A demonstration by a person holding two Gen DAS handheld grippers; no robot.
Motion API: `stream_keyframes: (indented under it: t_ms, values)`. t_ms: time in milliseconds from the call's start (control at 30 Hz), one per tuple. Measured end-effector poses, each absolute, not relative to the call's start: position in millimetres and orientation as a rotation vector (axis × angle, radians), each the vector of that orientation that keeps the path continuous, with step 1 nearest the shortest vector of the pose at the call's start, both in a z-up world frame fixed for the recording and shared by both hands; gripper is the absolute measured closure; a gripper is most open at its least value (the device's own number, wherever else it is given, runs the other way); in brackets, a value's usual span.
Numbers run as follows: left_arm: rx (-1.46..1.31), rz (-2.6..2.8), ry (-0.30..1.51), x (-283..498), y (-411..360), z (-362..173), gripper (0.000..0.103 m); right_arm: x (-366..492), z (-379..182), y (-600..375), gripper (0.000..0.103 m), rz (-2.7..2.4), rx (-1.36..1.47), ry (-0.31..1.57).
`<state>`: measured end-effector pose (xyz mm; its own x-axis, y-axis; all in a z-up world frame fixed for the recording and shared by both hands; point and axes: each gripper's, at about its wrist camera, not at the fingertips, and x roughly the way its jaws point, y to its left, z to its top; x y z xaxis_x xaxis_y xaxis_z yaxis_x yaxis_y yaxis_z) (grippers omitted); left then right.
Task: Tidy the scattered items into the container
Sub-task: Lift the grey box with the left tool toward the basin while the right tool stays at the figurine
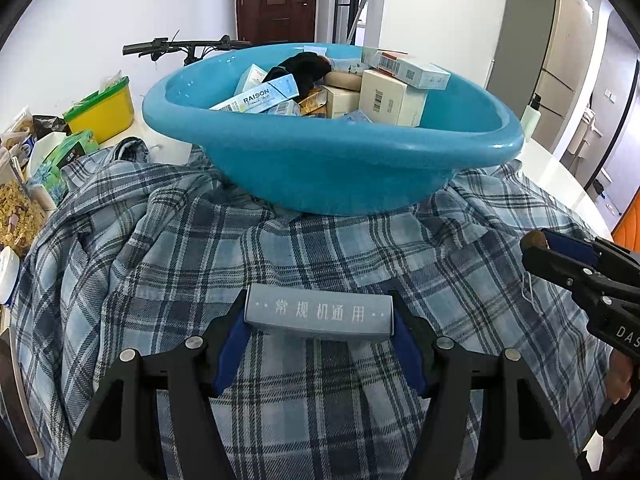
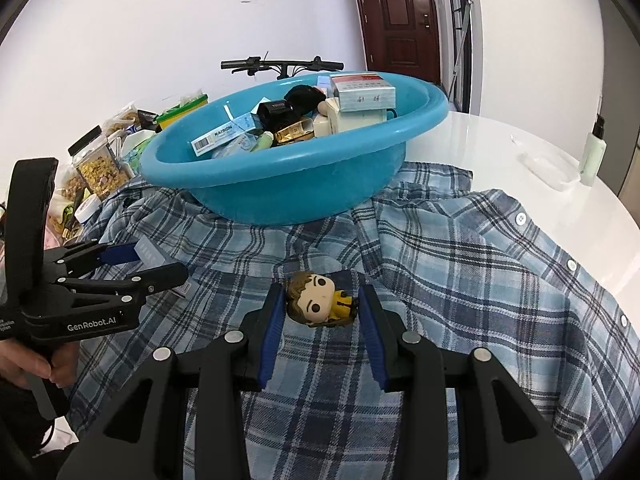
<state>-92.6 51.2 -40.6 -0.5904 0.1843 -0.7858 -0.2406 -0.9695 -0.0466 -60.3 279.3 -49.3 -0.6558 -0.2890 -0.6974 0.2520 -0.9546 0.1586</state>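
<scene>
Grey box (image 1: 318, 312) pinched crosswise between blue pads of left gripper (image 1: 318, 332), low centre of left wrist view, over plaid shirt (image 1: 180, 248). Blue basin (image 1: 332, 160) straight ahead on shirt's far part, piled with boxes up to rim level. Open shirt between box and basin. Clutter and yellow tub (image 1: 104, 110) crowding left edge; right gripper (image 1: 540, 242) poking in at right edge.

Right wrist view: right gripper (image 2: 322, 308) clamped on small big-headed figurine (image 2: 318, 300), lying sideways between pads, over shirt (image 2: 460, 280). Basin (image 2: 280, 184) beyond, near rim facing, free cloth between. Left gripper (image 2: 160, 264) at left with grey box (image 2: 149, 253). Bare white table (image 2: 500, 136) to right, bottle (image 2: 593, 156) near edge.
</scene>
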Motion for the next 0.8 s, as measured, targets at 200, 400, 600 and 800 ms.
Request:
stream_keyframes:
  t_ms: [200,400,600,800]
  values:
    - [-1.283,2.604,0.086,-95.5,52.7,-44.8,0.024,-61.5,-50.5,279.9,0.067,-2.607,1.124,-0.081]
    - [-1.293,2.608,0.088,-97.4,52.3,-47.5,0.023,-60.6,-50.6,279.3,0.067,-2.606,1.124,-0.08]
    - [-1.297,2.613,0.068,-100.8,50.3,-49.6,0.023,-60.6,-50.2,279.5,0.067,-2.607,1.123,-0.08]
    - [-1.266,2.606,0.033,-101.0,48.1,-51.9,0.033,-60.5,-51.8,280.0,0.067,-2.609,1.129,-0.081]
